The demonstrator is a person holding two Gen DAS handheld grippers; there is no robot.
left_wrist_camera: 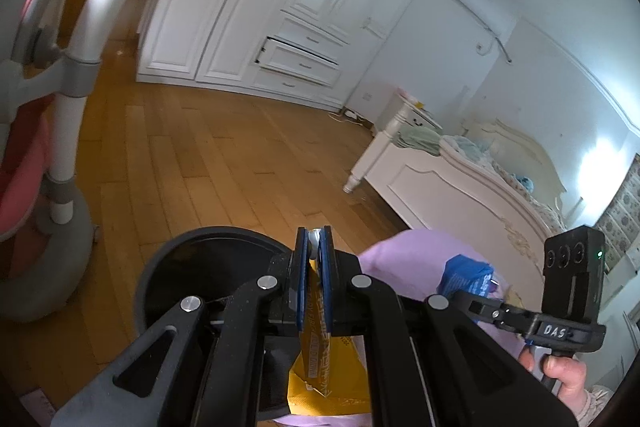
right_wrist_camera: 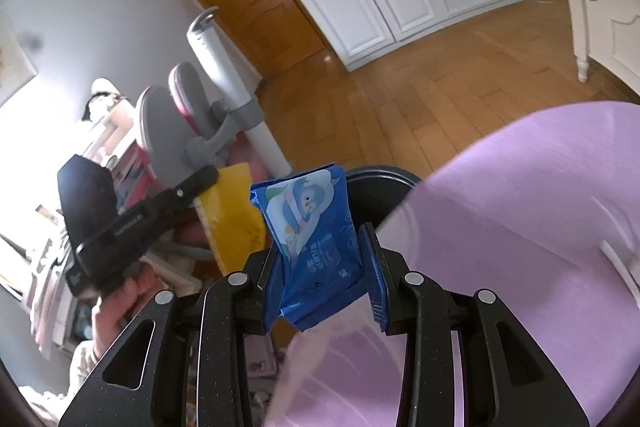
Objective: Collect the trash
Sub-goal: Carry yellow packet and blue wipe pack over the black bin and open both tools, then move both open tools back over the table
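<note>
My left gripper (left_wrist_camera: 315,251) is shut on a yellow wrapper (left_wrist_camera: 320,355) that hangs down between its blue pads. Just beyond and left of it stands a round black bin (left_wrist_camera: 192,267) on the wooden floor. My right gripper (right_wrist_camera: 326,259) is shut on a blue wet-wipe packet (right_wrist_camera: 312,227) held upright. The black bin (right_wrist_camera: 376,187) shows behind that packet. In the left wrist view the right gripper (left_wrist_camera: 476,291) carries the blue packet (left_wrist_camera: 466,273) at the right, above a purple surface. In the right wrist view the left gripper (right_wrist_camera: 208,177) holds the yellow wrapper (right_wrist_camera: 236,215) at the left.
A purple surface (right_wrist_camera: 520,247) lies under both grippers at the right. A grey and pink chair (left_wrist_camera: 36,131) stands left of the bin. A white wardrobe (left_wrist_camera: 280,7) with one drawer ajar lines the far wall, and a white bed (left_wrist_camera: 460,187) stands at the right.
</note>
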